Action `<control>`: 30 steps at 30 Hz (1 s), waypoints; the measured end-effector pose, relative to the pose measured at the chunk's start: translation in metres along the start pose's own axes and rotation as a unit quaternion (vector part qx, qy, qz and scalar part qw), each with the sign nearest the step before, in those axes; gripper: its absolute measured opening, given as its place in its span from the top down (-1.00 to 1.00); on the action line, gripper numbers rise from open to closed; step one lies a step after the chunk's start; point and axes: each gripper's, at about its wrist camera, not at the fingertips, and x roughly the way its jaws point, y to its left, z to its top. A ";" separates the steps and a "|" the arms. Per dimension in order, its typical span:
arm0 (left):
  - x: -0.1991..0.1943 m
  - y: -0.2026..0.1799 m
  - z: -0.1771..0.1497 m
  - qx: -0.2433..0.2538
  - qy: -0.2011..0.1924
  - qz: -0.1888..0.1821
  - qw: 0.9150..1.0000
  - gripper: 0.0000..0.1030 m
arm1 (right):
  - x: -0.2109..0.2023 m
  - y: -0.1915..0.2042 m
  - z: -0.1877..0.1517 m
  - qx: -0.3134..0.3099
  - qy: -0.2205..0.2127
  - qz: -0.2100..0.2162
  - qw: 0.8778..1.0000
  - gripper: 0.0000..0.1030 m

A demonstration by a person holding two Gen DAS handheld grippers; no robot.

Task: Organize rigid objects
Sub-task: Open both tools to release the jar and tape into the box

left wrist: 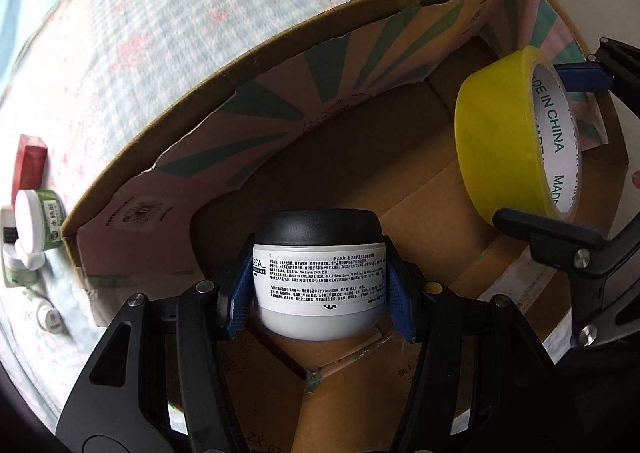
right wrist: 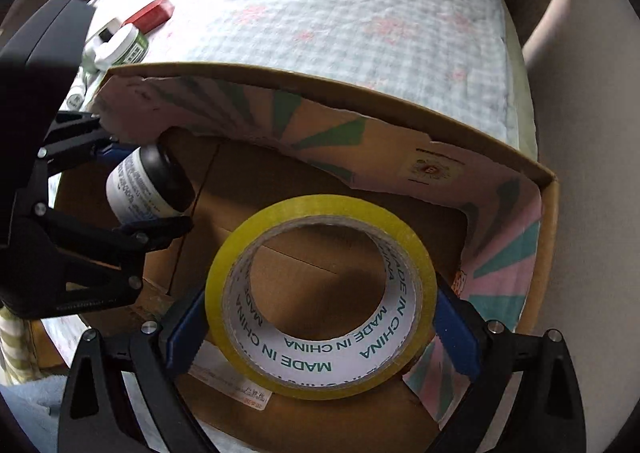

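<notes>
Jar (left wrist: 320,273): clamped between the blue pads of the left gripper (left wrist: 320,289), held over the left part of the cardboard box (left wrist: 248,53), apparently not yet set down.
Tape roll (right wrist: 320,297): gripped across its width by the right gripper (right wrist: 320,325), over the right part of the box.
Box floor: bare cardboard wherever visible.
Remaining: green-labelled jar (left wrist: 40,221), red block (left wrist: 28,169), small white bottles (left wrist: 46,313) on the quilt (left wrist: 160,33) left of the box.
Progress: judged early, nothing visibly deposited.

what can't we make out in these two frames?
- Box floor under the jar: left wrist view, hidden by jar and left gripper.
- Small bottles beside the cardboard box: left wrist view, edge-blurred, labels unreadable.
- Tape roll lower edge contact: right wrist view, hidden by the roll itself.
</notes>
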 end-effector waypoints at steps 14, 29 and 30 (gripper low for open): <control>-0.025 0.017 0.000 -0.026 -0.036 -0.013 0.999 -1.00 | -0.032 -0.001 -0.028 -0.060 -0.044 -0.008 0.997 -1.00; -0.133 0.042 -0.036 -0.083 -0.102 0.004 0.991 -1.00 | -0.112 -0.003 -0.023 0.008 -0.087 -0.001 0.996 -1.00; -0.142 0.047 -0.040 -0.090 -0.108 0.009 0.990 -1.00 | -0.113 0.002 -0.017 0.013 -0.091 0.001 0.996 -1.00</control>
